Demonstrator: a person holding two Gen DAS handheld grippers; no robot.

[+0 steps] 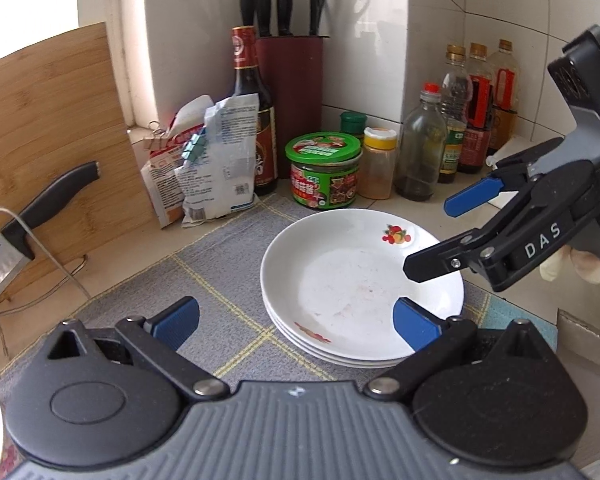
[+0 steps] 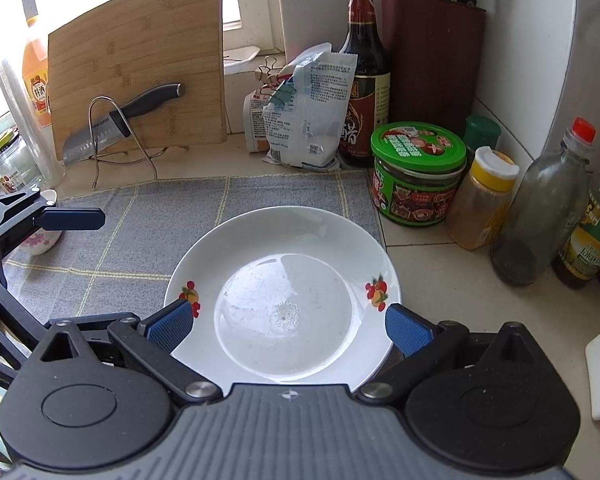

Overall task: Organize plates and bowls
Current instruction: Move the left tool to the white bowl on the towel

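A stack of three white plates (image 1: 360, 280) with fruit prints sits on the grey checked mat (image 1: 204, 280); the top plate fills the middle of the right wrist view (image 2: 284, 284). My left gripper (image 1: 296, 322) is open and empty just in front of the stack. My right gripper (image 2: 288, 326) is open and hovers just above the near rim of the top plate; it shows from the side in the left wrist view (image 1: 428, 236). A small flowered bowl (image 2: 42, 240) stands at the mat's left, behind my left gripper (image 2: 70, 218).
A bamboo board (image 2: 140, 80) leans on a wire rack with a cleaver (image 2: 112, 128). Behind the mat stand clipped bags (image 2: 300, 116), a soy bottle (image 2: 364, 72), a knife block (image 2: 432, 60), a green-lidded jar (image 2: 416, 176), a spice shaker (image 2: 484, 200) and several bottles (image 2: 540, 216).
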